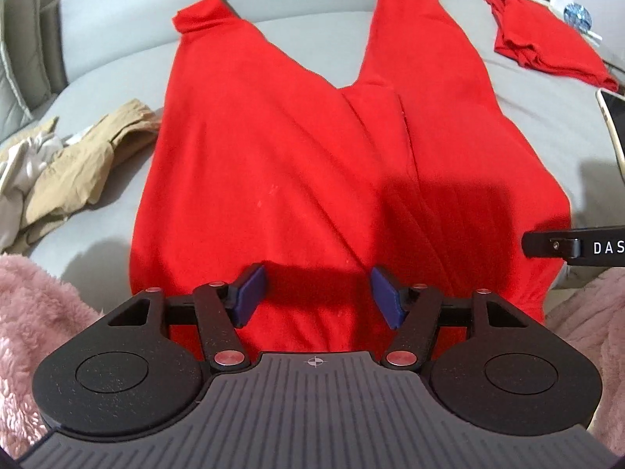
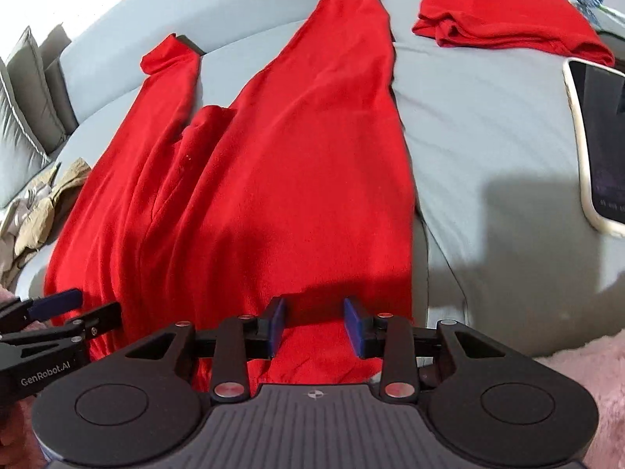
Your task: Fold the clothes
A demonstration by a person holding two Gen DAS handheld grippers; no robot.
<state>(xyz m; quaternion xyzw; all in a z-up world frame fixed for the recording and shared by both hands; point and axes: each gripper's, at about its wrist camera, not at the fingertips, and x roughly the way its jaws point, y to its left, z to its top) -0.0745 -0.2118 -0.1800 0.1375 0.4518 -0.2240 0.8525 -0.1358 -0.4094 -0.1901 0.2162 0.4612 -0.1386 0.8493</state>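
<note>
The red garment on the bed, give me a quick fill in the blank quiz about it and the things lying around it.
1. The spread-out garment is coloured ____.
2. The crumpled clothing to its left is coloured ____.
3. The folded red piece lies on the grey ____, beyond the phone.
4. The left gripper hovers over the garment's near edge with its jaws ____.

Missing words: red; tan; bed; open

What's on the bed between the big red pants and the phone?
Nothing: bare grey sheet separates the red pants from the phone, seen in the right wrist view.
</note>
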